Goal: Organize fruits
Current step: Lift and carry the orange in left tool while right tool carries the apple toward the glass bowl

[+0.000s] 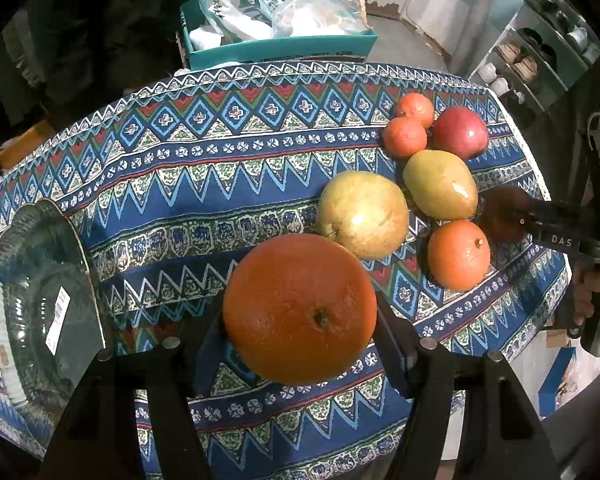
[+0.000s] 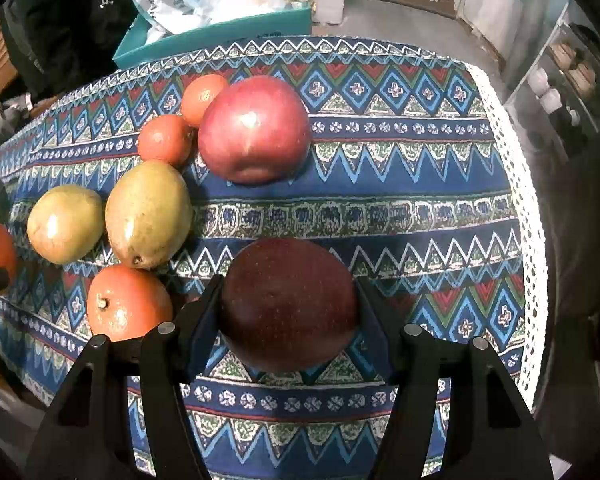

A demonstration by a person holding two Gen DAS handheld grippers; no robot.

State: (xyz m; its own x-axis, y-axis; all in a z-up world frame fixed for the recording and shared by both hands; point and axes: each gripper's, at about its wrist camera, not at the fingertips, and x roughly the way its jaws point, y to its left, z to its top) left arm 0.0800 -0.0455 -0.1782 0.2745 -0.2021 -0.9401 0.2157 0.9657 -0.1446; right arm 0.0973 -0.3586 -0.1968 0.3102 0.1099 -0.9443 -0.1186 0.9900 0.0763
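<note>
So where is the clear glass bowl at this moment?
In the left wrist view, the clear glass bowl sits at the table's left edge on the patterned blue tablecloth, left of the large orange.

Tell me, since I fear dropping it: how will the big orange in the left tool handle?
The large round orange looks fairly heavy for the left tool, which grips only its sides. Its glossy skin may slip, and set down on the patterned tablecloth it would probably roll.
</note>
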